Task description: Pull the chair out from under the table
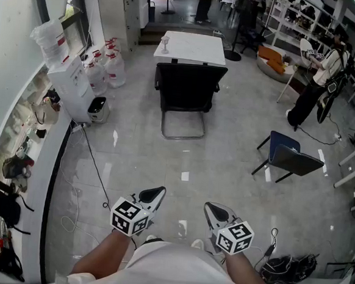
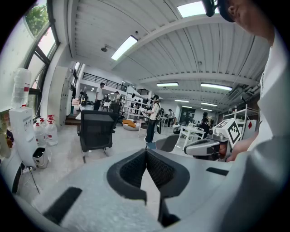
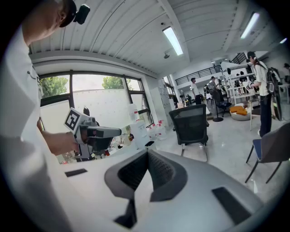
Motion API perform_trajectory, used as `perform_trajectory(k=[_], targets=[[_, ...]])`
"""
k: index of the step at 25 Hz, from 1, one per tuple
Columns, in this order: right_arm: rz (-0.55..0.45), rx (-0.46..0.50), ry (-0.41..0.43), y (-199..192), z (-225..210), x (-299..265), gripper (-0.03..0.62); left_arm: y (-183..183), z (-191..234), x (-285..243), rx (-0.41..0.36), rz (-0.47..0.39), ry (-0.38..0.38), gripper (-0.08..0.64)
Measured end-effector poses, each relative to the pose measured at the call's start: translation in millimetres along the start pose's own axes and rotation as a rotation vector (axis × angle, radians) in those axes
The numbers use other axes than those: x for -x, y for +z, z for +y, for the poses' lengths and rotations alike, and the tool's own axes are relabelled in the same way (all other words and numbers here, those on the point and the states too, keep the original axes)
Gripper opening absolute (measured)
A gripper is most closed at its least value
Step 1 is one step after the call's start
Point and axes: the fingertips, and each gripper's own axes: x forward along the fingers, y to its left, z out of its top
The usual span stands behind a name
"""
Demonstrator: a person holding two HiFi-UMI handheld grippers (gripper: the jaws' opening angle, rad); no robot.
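Note:
A black mesh-backed chair on a chrome sled base stands pushed up against a white table across the glossy floor. The same chair shows in the left gripper view, and the chair also appears in the right gripper view. My left gripper and right gripper are held close to my body, far short of the chair, both shut with nothing between the jaws. In the gripper views the left gripper and right gripper have their pads together.
A water dispenser with several bottles stands at the left by a small bin. A cable trails over the floor. A dark folding chair stands at right, a black bag nearer. A person stands far right.

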Motion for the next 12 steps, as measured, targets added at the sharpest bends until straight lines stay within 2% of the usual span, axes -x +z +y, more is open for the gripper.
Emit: perform_trajectory(k=[12], targets=[[0.018, 0.031, 0.019, -3.2, 10.5, -4.0, 0.003, -0.7, 3.0, 8.6, -0.002, -0.016, 0.000, 0.009]])
